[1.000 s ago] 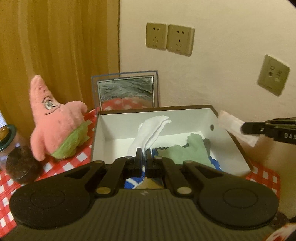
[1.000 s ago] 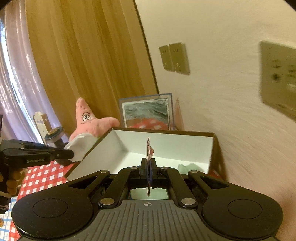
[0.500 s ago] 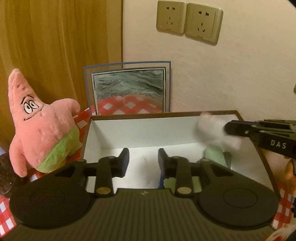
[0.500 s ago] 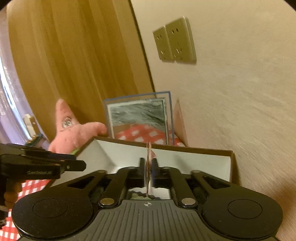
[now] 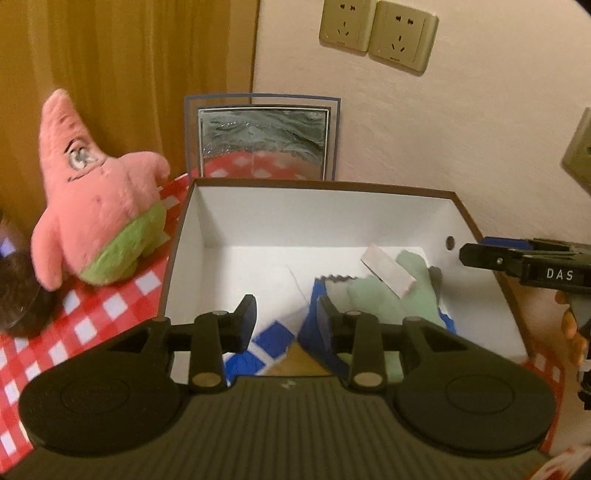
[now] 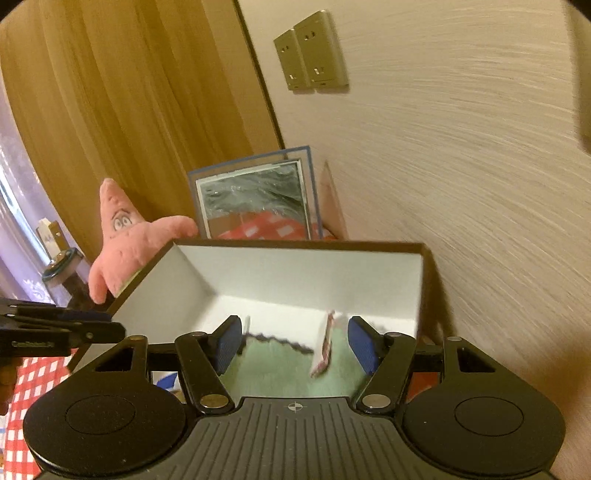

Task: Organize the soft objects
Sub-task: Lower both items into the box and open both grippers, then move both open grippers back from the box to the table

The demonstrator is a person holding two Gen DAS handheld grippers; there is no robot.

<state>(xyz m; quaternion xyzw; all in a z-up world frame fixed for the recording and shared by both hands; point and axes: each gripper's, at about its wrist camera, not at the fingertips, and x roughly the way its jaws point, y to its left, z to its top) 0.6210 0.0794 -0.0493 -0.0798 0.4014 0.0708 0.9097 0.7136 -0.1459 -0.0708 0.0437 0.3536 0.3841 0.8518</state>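
A white-lined brown box [image 5: 258, 218] stands on the checked cloth by the wall. Inside lie a green cloth [image 5: 391, 295], a blue-and-white cloth [image 5: 273, 343] and a small white packet [image 5: 388, 275], which looks in mid-fall in the right wrist view [image 6: 323, 347]. My left gripper [image 5: 286, 321] is open and empty over the box's near edge. My right gripper [image 6: 291, 345] is open over the green cloth [image 6: 273, 373]; its tip shows at the box's right side in the left wrist view [image 5: 480, 254]. A pink starfish plush [image 5: 96, 218] sits left of the box.
A framed picture [image 5: 262, 140] leans on the wall behind the box. Wall sockets [image 5: 376, 33] are above. A dark jar [image 5: 14, 288] stands at far left on the red checked tablecloth [image 5: 92, 314]. A curtain [image 5: 129, 74] hangs at the left.
My left gripper opened and let go of the white cloth. My right gripper moved over the box, opened and released the white packet, which now drops onto the green cloth.
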